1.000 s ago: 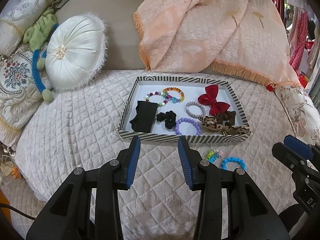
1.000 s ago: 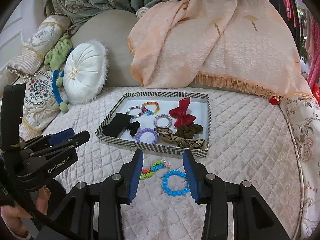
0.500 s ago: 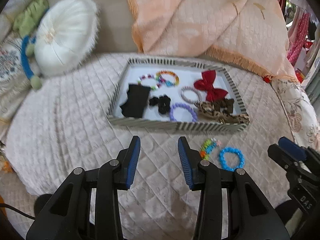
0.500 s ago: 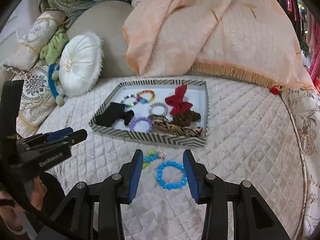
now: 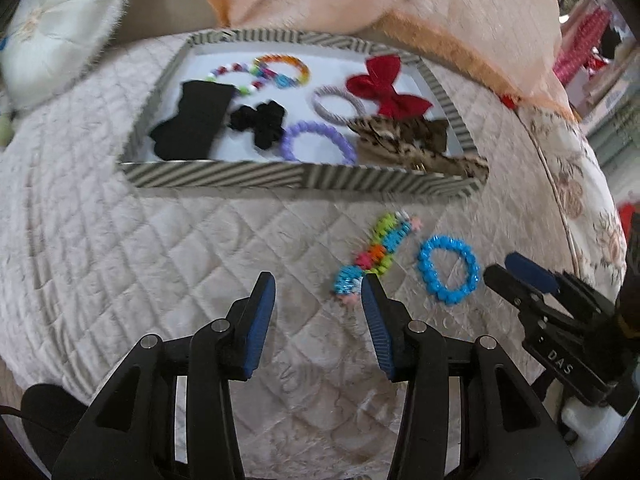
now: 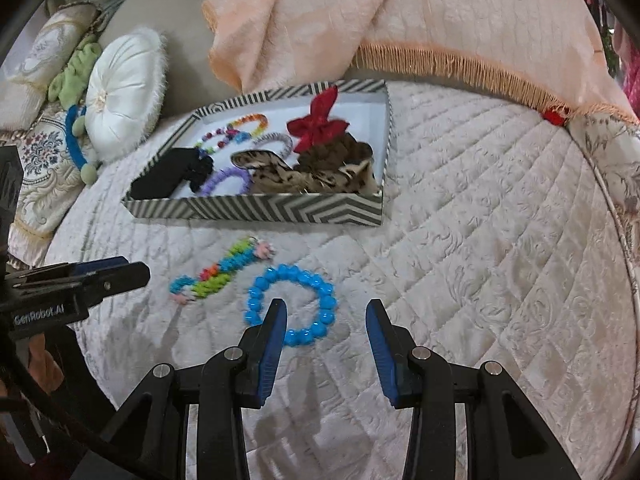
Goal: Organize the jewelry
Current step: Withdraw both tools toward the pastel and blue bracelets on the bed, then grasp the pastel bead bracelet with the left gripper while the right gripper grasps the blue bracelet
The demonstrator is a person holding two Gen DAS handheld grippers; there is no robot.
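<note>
A striped tray (image 5: pixel 224 174) (image 6: pixel 256 206) on the quilted bed holds bracelets, hair ties, a red bow (image 5: pixel 384 88) and leopard scrunchies. In front of it on the quilt lie a multicoloured bead bracelet (image 5: pixel 372 256) (image 6: pixel 224 272) and a blue bead bracelet (image 5: pixel 448 270) (image 6: pixel 292 304). My left gripper (image 5: pixel 318 280) hovers low over the quilt, its jaws opening with nothing between them, its right fingertip beside the multicoloured bracelet's near end. My right gripper (image 6: pixel 326 306) is open just above the blue bracelet, whose near arc lies between the fingertips.
A white round cushion (image 6: pixel 124 88) and patterned pillows sit at the back left. A peach fringed blanket (image 6: pixel 400 16) drapes behind the tray. The quilt (image 6: pixel 480 240) spreads bare to the right of the bracelets.
Both grippers have sunk toward the quilt and tilted down. The two loose bracelets now lie close to the fingertips. The left gripper's jaws stand wider than before.
</note>
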